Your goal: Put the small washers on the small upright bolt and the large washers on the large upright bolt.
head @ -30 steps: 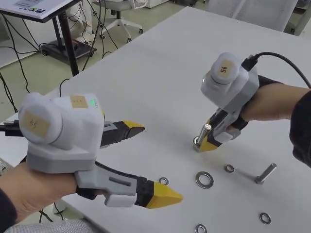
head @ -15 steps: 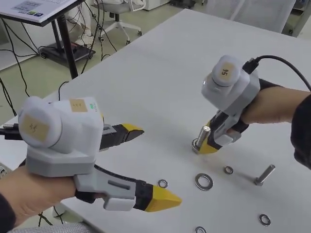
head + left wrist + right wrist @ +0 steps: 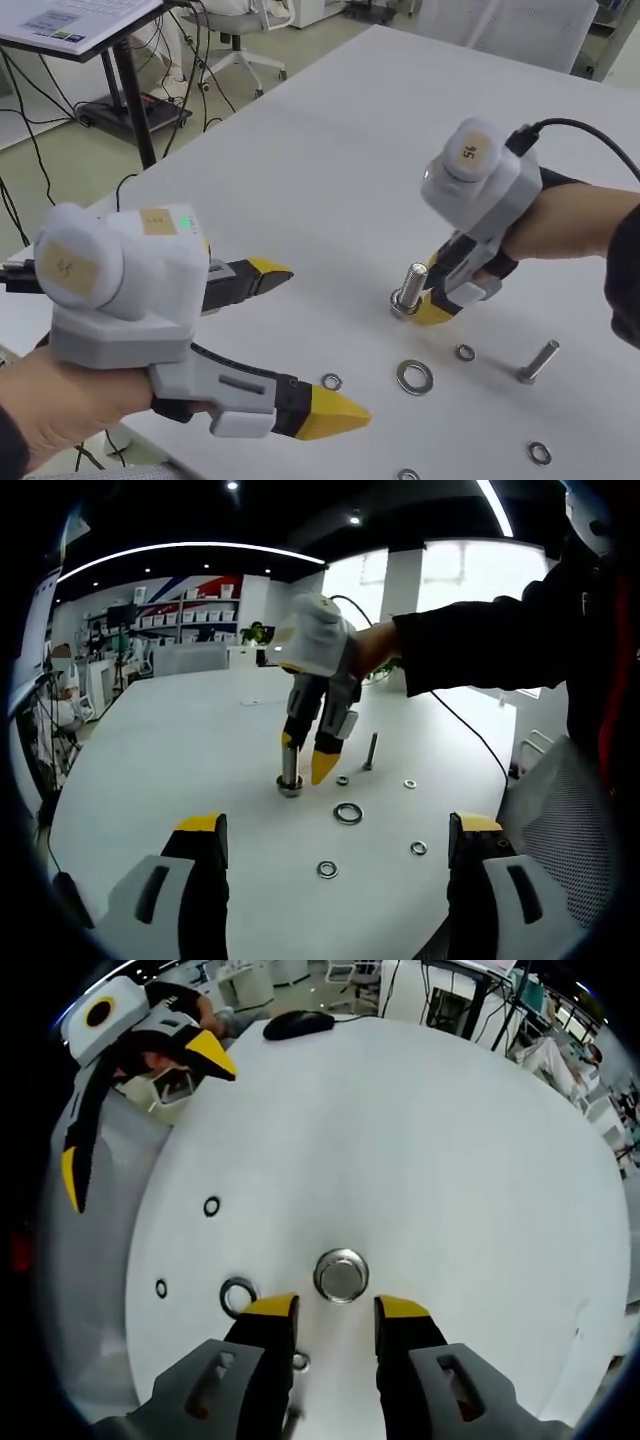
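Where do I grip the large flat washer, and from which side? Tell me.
Take the large washer by its rim, from straight above: one jaw in the hole, one outside. It lies flat and thin on the table, so a sideways approach would likely find little edge.

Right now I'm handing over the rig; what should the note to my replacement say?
Left gripper: open, empty, above the table.
Right gripper: open, empty, tips beside the upright large bolt.
Small bolt stands nearby.
One large washer and four small washers lie loose on the table.
Done: cannot tell whether the large bolt carries a washer.
Left: thread every loose washer.
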The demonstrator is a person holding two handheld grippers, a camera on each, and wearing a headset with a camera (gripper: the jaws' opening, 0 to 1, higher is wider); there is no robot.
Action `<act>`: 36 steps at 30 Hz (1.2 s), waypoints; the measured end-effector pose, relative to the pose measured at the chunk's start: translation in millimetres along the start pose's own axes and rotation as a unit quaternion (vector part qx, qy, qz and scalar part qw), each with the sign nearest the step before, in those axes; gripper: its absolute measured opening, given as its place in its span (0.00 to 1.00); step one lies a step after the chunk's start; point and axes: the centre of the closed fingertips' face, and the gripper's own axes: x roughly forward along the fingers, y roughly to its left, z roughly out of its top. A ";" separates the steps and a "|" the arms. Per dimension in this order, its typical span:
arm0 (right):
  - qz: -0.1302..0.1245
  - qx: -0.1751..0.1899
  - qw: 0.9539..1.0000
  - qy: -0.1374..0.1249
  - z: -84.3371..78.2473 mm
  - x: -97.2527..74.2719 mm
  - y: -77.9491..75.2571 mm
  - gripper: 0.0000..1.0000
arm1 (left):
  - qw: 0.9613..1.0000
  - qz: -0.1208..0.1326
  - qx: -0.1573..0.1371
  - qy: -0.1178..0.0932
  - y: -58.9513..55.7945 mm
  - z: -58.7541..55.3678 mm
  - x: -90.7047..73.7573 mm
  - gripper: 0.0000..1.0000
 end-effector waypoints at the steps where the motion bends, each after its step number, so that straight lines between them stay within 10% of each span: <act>1: -0.001 0.002 1.000 -0.001 -0.7 -0.7 -1.1 0.32 | 1.000 0.000 0.001 0.000 -0.3 0.3 0.2 0.92; 36: -0.017 0.017 1.000 -0.001 -24.4 -22.9 37.4 0.33 | 1.000 -0.010 0.019 -0.005 -5.8 9.6 -0.5 0.91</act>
